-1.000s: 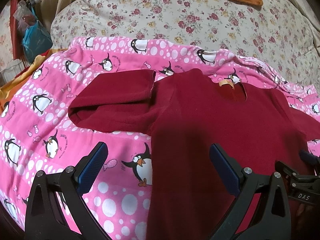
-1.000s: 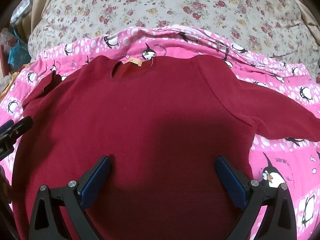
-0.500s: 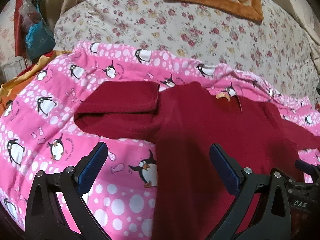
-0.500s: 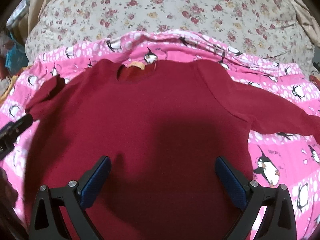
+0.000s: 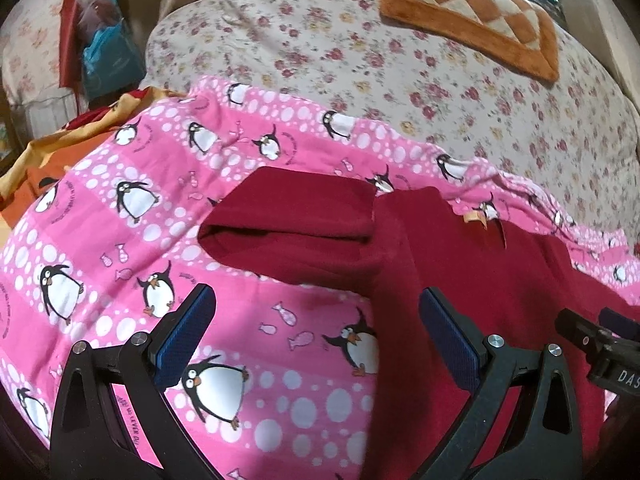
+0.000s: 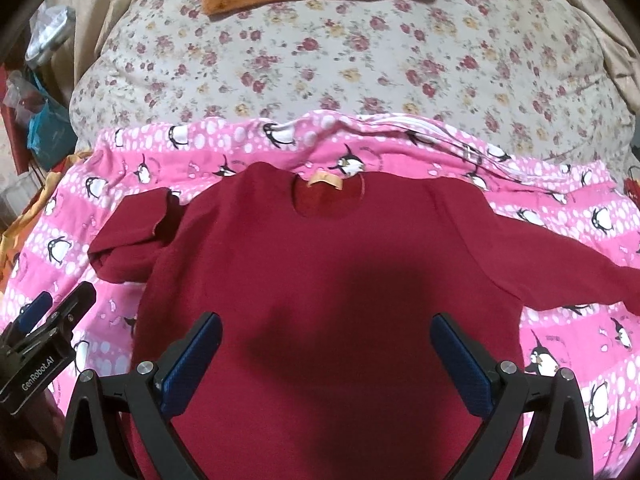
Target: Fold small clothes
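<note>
While both grippers are hovering with jaws spread wide and gripping nothing, a dark red sweater (image 6: 332,280) is lying flat, neckline up toward twelve o'clock, on a pink penguin-print blanket (image 5: 120,240). In the right wrist view the right gripper (image 6: 326,354) is hanging over the sweater's lower body, and the left gripper (image 6: 44,340) is showing at eight o'clock over the blanket. One sleeve (image 5: 296,224) is lying folded back on itself at nine o'clock of the body, while the other sleeve (image 6: 560,264) is stretching out flat toward three o'clock. A tan label (image 6: 325,179) is sitting at the neck opening. At ten o'clock in the left wrist view, a blue bag (image 5: 108,60) is standing beside the bed; its contents cannot be made out. A floral quilt (image 6: 360,60) is spreading beyond the blanket, with an orange checked mat (image 5: 480,20) lying on it.
</note>
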### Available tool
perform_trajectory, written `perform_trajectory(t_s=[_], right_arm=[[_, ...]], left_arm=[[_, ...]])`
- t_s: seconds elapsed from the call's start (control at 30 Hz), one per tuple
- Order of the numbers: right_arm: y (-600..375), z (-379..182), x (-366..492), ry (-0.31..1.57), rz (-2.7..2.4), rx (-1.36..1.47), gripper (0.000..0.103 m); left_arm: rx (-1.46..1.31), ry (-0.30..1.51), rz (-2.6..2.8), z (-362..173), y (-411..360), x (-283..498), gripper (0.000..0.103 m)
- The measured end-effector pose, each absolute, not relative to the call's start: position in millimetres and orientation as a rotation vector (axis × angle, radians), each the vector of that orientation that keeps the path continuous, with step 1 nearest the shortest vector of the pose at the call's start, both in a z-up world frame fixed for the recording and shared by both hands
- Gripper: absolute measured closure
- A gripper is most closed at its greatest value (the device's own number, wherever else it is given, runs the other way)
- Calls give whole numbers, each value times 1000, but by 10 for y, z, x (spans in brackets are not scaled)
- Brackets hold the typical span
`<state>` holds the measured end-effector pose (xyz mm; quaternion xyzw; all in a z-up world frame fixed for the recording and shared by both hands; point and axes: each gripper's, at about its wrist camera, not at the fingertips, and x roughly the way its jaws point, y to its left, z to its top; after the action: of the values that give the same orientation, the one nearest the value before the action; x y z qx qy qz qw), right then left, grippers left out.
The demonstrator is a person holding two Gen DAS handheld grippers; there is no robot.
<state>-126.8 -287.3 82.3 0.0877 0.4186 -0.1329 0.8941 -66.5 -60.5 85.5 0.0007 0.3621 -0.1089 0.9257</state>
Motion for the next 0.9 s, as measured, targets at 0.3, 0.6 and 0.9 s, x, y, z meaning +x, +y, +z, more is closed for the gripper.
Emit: perform_trajectory(t_s=[0.3, 0.6, 0.9], right_arm=[[-2760, 846, -1183, 877, -238, 247, 0], [-2559, 866, -1014, 869, -166, 174, 0], [-2212, 784, -559, 890, 50, 145, 32]], left_arm=[[8, 736, -225, 895, -586, -637, 1], [1, 766, -195, 852, -512, -543, 1], [-39, 849, 18, 594, 45, -208, 1]])
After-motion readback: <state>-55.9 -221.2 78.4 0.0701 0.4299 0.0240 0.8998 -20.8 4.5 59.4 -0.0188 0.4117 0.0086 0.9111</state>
